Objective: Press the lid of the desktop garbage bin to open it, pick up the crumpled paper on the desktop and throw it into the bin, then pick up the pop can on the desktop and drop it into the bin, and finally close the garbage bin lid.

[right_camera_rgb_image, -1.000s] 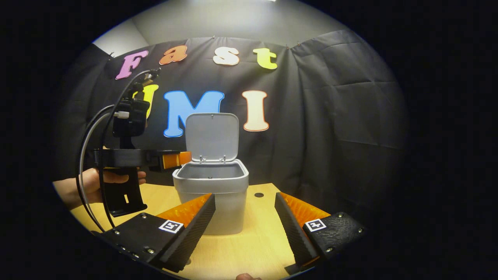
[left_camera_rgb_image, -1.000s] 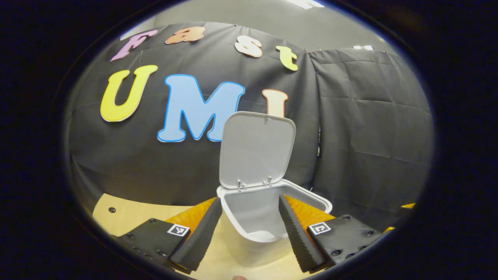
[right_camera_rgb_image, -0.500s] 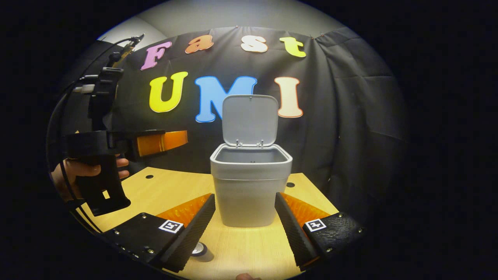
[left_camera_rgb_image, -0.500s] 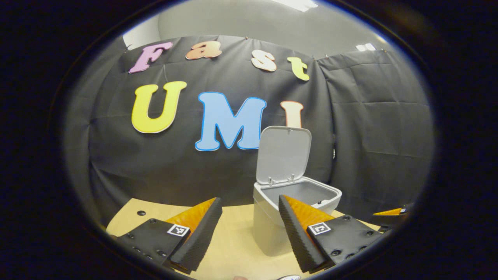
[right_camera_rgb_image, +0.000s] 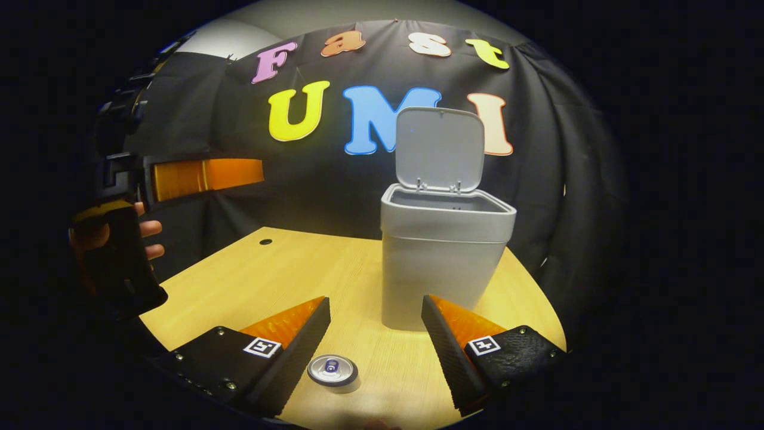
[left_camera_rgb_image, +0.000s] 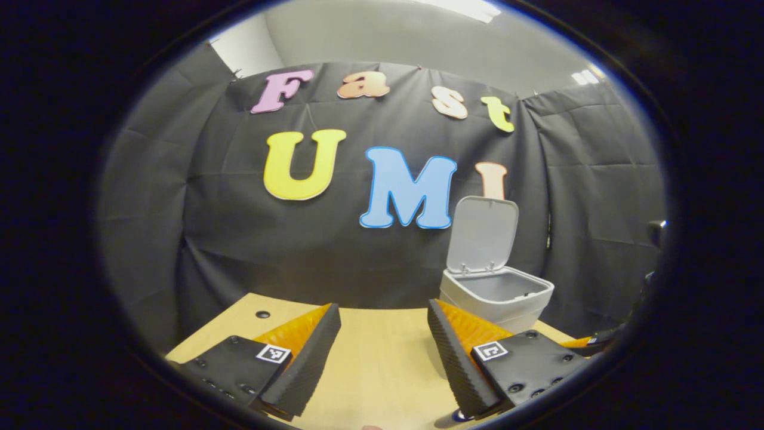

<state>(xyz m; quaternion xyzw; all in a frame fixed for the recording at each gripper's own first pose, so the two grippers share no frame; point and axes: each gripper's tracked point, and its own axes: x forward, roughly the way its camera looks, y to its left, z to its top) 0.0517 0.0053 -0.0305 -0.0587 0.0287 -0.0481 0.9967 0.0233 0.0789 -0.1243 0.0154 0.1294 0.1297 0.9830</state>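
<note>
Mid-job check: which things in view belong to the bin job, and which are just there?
Job things:
garbage bin, lid up
pop can, upright on the desk
right gripper, open above the can
left gripper, open

Just there:
desk
hand holding the left gripper

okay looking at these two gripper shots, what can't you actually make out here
- Bin contents: right gripper view looks at its wall from low down, so the rim hides the inside; left gripper view shows just part of an inner wall.
- Pop can: seen from above, top only; its body is hidden.
- Left gripper: in the right gripper view, its handle and the hand are cut off by the edge.
</note>
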